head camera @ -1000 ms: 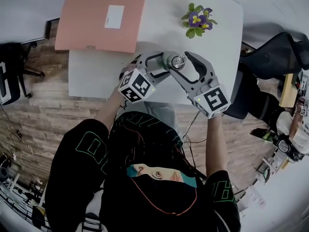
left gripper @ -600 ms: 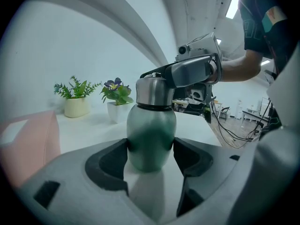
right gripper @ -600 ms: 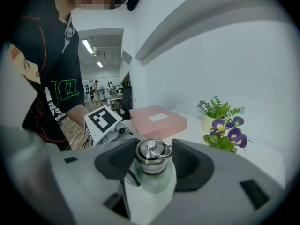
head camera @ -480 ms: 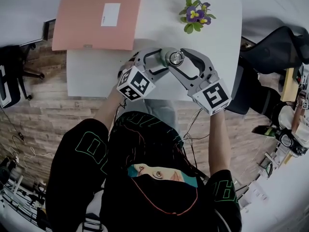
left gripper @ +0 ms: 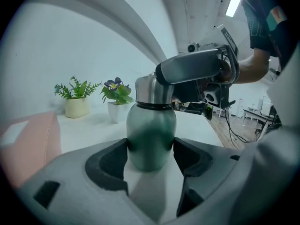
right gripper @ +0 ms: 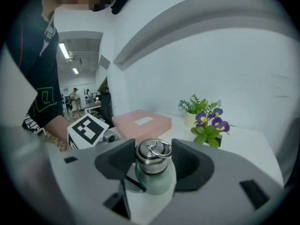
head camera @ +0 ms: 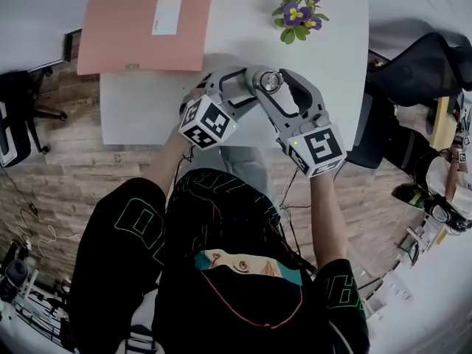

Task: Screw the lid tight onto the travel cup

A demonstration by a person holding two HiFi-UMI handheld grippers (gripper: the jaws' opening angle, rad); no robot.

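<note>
Supporting tabletop [head camera: 147,113]: white, bearing everything; its far edge was cut off at the top of the head view.
Pink box [head camera: 144,24]: flat, with a white label, it lay at the far left corner and overhung the left edge a little.
Left gripper [left gripper: 150,154]: clenched on the travel cup [left gripper: 151,125], with both dark pads [left gripper: 110,163] pressed against the lower body.
Right gripper [right gripper: 153,159]: its jaws had just been closing with the lid [head camera: 271,80] between them; both pads sat against the lid's sides, so it was gripping the lid.
Flowering plant [head camera: 295,18]: stood by the far edge, right of the middle, well apart from the work.
Travel cup: upright by the near edge, right of the middle; green and rounded. It was probably rigid metal, smooth and somewhat slippery, and light if empty. The best hold was low on the widest part of the body, as a brace against the twist.
Lid: polished steel, seated on the cup's neck. It looked hard and slick, best gripped across its straight sides and squeezed firmly so the pads would not skid.
Lid ring [right gripper: 158,148]: a small wire loop on top, likely loose and a poor place to hold.
Cup base [left gripper: 149,167]: whether it rested on the tabletop or hung just above it could not be told.
Thread seam [left gripper: 150,106]: a dark line under the lid; how far the lid was screwed home could not be judged, and the right gripper's jaw covered part of the lid in the left gripper view.
</note>
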